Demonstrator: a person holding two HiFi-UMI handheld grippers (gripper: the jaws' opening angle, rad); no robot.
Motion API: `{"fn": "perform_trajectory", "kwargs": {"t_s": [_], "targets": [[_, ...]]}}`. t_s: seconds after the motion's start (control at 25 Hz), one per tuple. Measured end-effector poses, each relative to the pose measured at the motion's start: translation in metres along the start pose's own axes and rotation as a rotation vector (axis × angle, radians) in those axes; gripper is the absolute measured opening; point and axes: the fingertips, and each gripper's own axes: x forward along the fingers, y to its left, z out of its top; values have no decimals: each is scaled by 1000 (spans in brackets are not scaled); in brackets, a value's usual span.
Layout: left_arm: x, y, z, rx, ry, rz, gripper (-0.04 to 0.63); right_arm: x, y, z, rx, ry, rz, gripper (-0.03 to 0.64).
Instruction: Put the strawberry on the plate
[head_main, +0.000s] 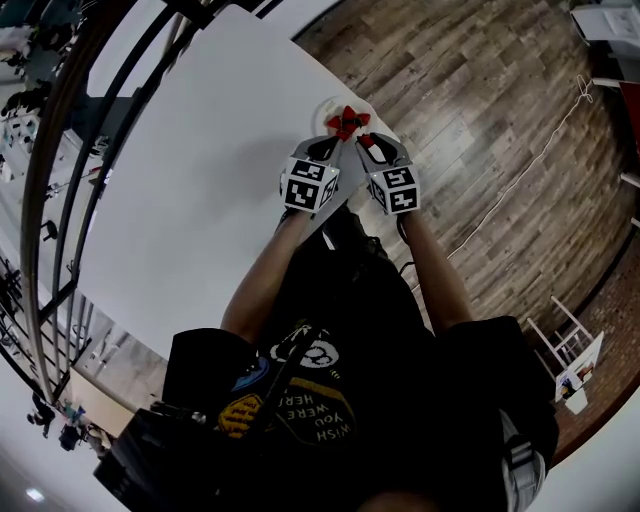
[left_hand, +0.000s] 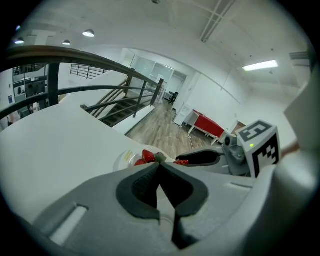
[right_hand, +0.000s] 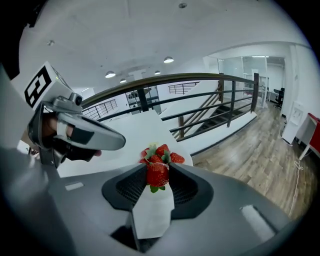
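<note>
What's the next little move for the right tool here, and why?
Probably ease the right tool slightly forward over the plate and lower it before opening. It is shut on a strawberry, and the plate, already holding other strawberries, sits just beyond its tips. The left tool is shut on nothing.

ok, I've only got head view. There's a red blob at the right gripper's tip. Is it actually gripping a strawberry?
Observer: Yes. The right gripper view shows the right gripper shut on one strawberry.
Operator: Is the left one carrying anything?
Observer: No. In the left gripper view the left gripper has its jaws together with nothing between them.
Operator: Is the plate bare?
Observer: No. Several other strawberries lie piled on the plate, beyond the held one.
</note>
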Motion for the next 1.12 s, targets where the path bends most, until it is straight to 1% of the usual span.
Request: {"fn": "perform_trajectory", "kwargs": {"t_s": [0.16,0.32,0.52,0.64,0.8,0.96,1.12], "targets": [[-1,10,0,-28,10,16,2,15,-6,-5,-20,41,-10,141],[-6,13,-4,-62,7,22,2,29,-3,-15,-104,125,-18,141],[-6,13,-6,-70,17,22,2,36,-3,-13,-179,172,-25,141],[-7,15,-7,-77,12,23,2,40,-3,-14,-229,197,-43,141],[-6,16,-10,-82,10,23,2,43,-3,-14,-281,197,-60,144],[-10,15,-8,-93,3,20,2,37,-1,-6,-241,155,-44,146],[-12,15,-4,-87,-11,20,2,32,-2,2,-220,106,-41,147]]}}
